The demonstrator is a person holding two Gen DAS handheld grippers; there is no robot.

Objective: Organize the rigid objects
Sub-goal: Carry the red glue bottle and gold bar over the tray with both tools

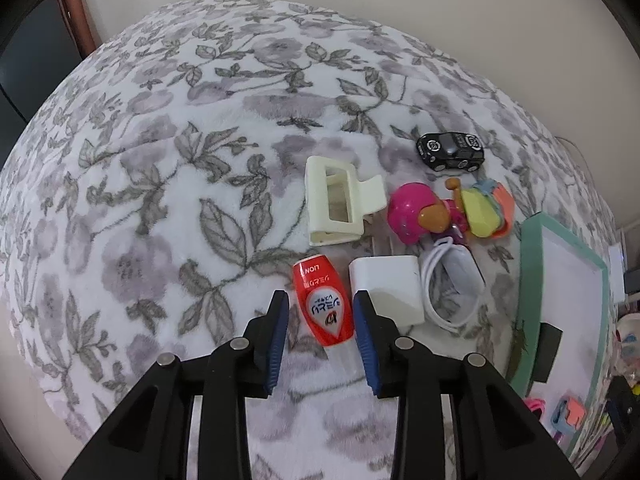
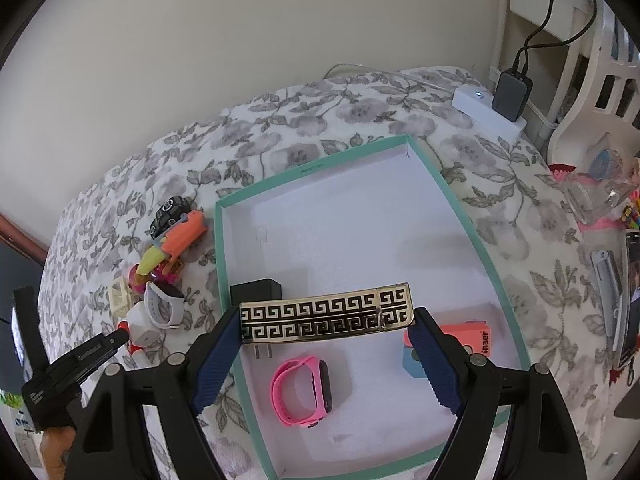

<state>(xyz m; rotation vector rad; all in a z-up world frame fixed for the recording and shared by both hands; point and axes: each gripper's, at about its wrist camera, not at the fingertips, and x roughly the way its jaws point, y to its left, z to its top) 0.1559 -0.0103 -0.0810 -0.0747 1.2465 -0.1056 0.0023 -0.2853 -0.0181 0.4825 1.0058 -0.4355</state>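
Left tongs (image 1: 320,316) pointed steeply down at floral bed (image 1: 160,200), straddling red bottle (image 1: 323,305). Bottle lying flat between blue pads (image 1: 278,332), long axis running roughly along the tongs' pointing line, clear cap end toward camera, red end away. Narrow gap visible each side, so partly open, pads not pressing, nothing held. White charger (image 1: 386,294) touching or just beside right pad; risk of snagging it on closing. Cream hair clip (image 1: 334,204), pink toy (image 1: 416,214), toy car (image 1: 450,151) farther ahead.

Right tongs (image 2: 326,318) spread wide, clamped on gold patterned bar (image 2: 326,317) by its ends, bar crosswise, hanging over teal box (image 2: 444,184). Box already containing pink watch (image 2: 304,392), black plug (image 2: 256,292).

Left tongs nearer the bottle; probably close, lift, carry right to box.
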